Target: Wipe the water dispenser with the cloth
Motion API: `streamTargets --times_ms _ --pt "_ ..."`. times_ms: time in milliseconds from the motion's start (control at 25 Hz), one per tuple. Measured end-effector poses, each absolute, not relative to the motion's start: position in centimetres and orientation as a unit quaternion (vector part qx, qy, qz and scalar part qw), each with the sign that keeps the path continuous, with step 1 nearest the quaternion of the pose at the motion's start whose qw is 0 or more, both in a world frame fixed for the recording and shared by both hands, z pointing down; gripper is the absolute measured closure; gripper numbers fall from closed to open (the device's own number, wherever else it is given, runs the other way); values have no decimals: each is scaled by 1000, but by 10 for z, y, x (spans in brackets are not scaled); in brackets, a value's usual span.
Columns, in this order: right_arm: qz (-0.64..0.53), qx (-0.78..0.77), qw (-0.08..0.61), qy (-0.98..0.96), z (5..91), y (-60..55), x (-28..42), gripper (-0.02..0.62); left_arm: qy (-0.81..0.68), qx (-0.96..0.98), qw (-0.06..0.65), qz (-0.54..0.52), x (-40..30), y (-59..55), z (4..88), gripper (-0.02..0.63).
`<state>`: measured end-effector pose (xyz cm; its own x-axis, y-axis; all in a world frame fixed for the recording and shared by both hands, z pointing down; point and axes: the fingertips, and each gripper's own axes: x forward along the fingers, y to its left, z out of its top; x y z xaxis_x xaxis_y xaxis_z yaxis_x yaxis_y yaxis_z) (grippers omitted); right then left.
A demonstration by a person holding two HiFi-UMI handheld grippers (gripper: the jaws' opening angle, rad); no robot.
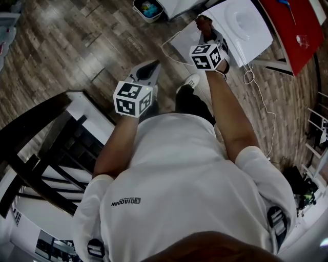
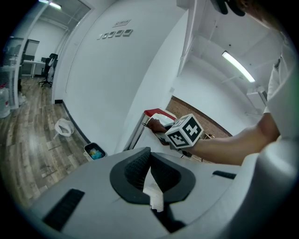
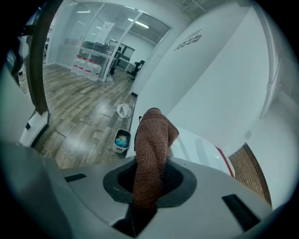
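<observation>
The white water dispenser [image 1: 241, 23] stands at the top right of the head view. A brown cloth [image 3: 152, 149] sticks up out of my right gripper [image 3: 152, 175], which is shut on it. In the head view that right gripper [image 1: 206, 29] presses the cloth [image 1: 203, 21] against the dispenser's left top edge. My left gripper [image 1: 147, 69] hangs away from the dispenser, over the floor. Its jaws [image 2: 150, 175] are shut, with a small white scrap [image 2: 153, 193] pinched between them. The dispenser's white top [image 3: 201, 149] lies just beyond the cloth.
A small bin [image 1: 148, 8] with coloured rubbish sits on the wooden floor beside the dispenser. A white cable [image 1: 259, 87] trails along the floor. A red table [image 1: 297, 25] is behind the dispenser. A dark railing [image 1: 46, 153] stands at the left.
</observation>
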<state>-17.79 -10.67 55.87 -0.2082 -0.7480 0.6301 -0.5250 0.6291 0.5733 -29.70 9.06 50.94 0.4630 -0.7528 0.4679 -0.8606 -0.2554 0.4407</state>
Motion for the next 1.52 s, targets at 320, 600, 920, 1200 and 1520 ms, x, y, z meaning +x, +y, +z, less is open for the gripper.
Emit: streamTargets --times_ms 320,600,920,1200,1520 --pt "-104 396 509 -757 607 -106 -180 543 -530 772 342 79 -316 90 521 611" --pt "-92 381 534 -749 650 -107 -181 543 -527 768 354 84 -314 95 535 610" --pt "-63 369 552 -745 701 -107 -187 543 -531 756 375 82 -315 95 549 610" --pt "-45 349 577 -737 751 -108 -190 543 -530 751 384 86 -317 95 562 610" --pt "-37 318 606 -728 807 -110 -196 543 -533 735 408 97 -320 107 580 611"
